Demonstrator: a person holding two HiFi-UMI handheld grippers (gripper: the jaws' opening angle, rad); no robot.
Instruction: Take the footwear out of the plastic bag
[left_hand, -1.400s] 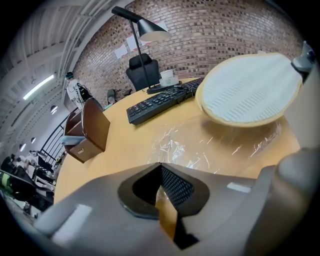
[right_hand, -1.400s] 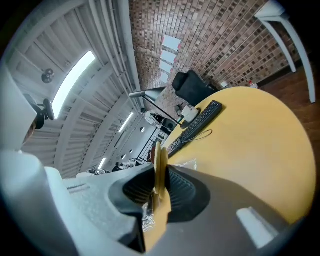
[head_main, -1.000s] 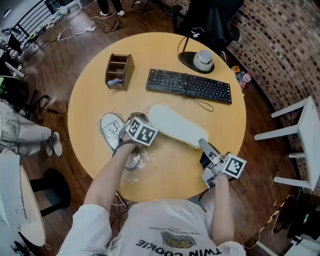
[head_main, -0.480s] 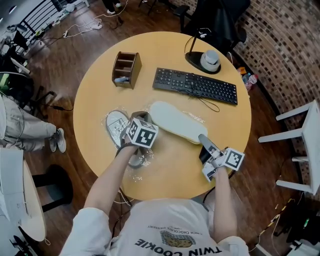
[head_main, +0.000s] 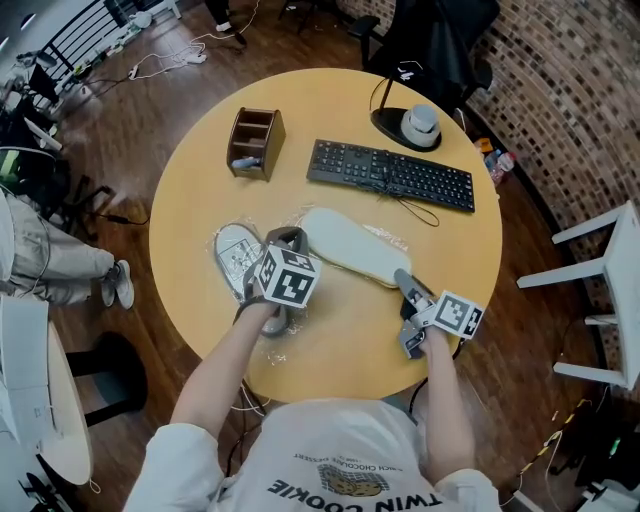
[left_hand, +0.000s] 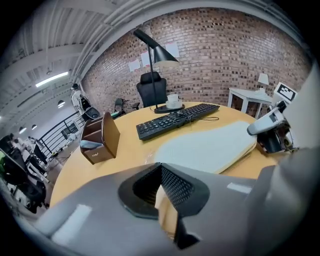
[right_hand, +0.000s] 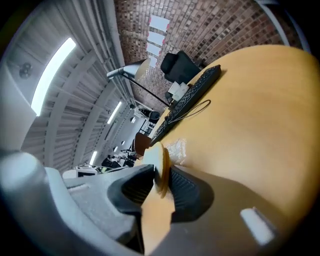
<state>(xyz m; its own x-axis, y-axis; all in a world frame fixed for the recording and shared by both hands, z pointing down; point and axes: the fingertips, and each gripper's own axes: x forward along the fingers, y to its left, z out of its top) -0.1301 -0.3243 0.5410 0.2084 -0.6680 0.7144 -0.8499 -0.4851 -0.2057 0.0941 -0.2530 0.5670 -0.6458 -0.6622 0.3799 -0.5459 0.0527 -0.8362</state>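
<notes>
A pale slipper (head_main: 345, 245) lies sole up across the table's middle, with crinkled clear film beside it. My right gripper (head_main: 402, 282) has its near end. In the right gripper view the slipper's edge (right_hand: 159, 162) stands between the pads of the right gripper (right_hand: 160, 175). These jaws have just been opening, and both pads still touch the edge. My left gripper (head_main: 287, 240) hovers over the clear plastic bag (head_main: 272, 325), which holds a grey slipper (head_main: 232, 258). Its jaws (left_hand: 167, 200) are nearly together on a thin sliver, apparently the film.
A black keyboard (head_main: 390, 172) lies at the back, with a desk lamp's base (head_main: 420, 122) behind it. A brown desk organiser (head_main: 254, 142) stands at the back left. A white chair (head_main: 600, 260) stands off the table's right edge. A seated person's leg (head_main: 50, 265) shows at the far left.
My right gripper has sunk toward the tabletop with the pale slipper's end. My left gripper has risen a little above the bag.
</notes>
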